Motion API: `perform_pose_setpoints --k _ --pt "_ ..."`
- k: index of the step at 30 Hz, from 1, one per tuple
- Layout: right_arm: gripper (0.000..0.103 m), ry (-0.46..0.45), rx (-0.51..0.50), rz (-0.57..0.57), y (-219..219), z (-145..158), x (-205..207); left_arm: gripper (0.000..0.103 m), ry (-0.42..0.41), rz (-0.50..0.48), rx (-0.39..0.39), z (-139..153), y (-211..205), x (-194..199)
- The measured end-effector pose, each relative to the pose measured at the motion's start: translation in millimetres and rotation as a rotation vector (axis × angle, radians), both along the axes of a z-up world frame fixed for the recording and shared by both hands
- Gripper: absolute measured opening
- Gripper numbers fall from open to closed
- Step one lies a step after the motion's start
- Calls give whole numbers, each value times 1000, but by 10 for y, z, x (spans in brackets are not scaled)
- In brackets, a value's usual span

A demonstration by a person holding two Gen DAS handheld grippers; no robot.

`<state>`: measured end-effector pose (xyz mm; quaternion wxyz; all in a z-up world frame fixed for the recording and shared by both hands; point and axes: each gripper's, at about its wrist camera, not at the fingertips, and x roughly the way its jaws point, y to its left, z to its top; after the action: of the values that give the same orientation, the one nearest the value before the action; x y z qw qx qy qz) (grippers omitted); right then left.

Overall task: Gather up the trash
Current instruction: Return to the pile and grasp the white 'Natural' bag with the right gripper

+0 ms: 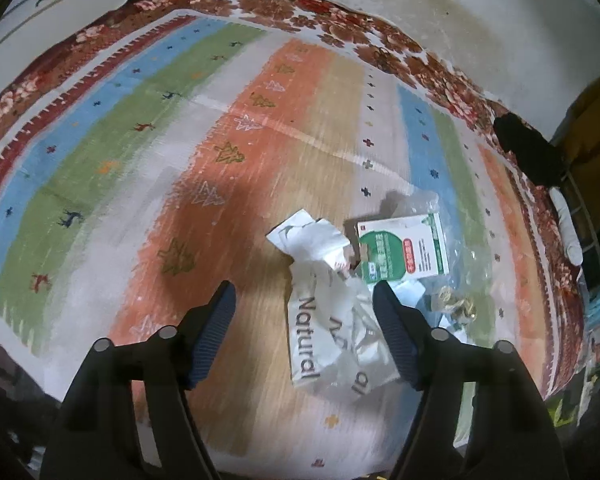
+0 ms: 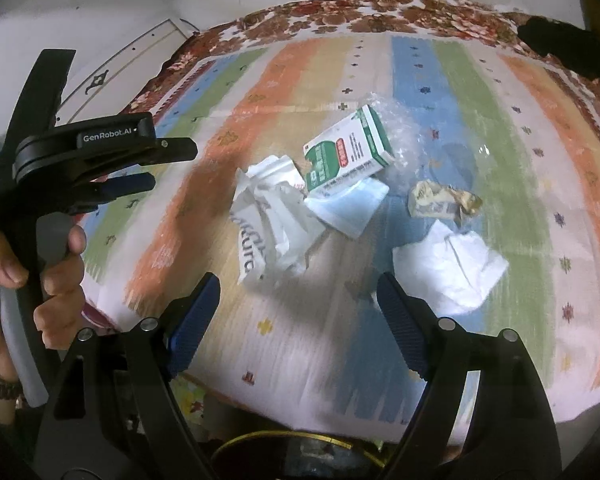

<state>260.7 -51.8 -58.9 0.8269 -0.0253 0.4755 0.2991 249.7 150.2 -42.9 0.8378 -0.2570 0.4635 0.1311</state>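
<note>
Trash lies on a striped rug. A crumpled white "Natural" bag lies beside a green-and-white carton, a pale blue mask, a crumpled yellowish wrapper, a white tissue and clear plastic film. My left gripper is open above the bag's left edge, holding nothing. It also shows at the left of the right wrist view. My right gripper is open and empty, short of the bag and tissue.
The striped rug lies on a red floral blanket against a pale wall. A black object sits at the rug's far right edge. Clutter lies below the rug's near edge.
</note>
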Motion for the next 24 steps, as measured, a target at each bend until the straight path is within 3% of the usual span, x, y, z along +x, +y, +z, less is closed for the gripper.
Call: perform_pose_setpoints --k 5,13,15,20,24 --pt "77 3 3 5 113 -124 147 88 17 17 -15 -152 114 114" --pt "77 29 -22 25 368 -339 361 92 40 29 -3 -326 235 278" --pt "73 48 -21 30 421 -393 413 92 35 25 -5 -356 249 321" --pt "53 68 -48 39 493 -488 461 91 39 15 -20 -447 313 413" --pt "39 92 -46 51 536 -553 496 84 76 -28 -41 -538 323 570"
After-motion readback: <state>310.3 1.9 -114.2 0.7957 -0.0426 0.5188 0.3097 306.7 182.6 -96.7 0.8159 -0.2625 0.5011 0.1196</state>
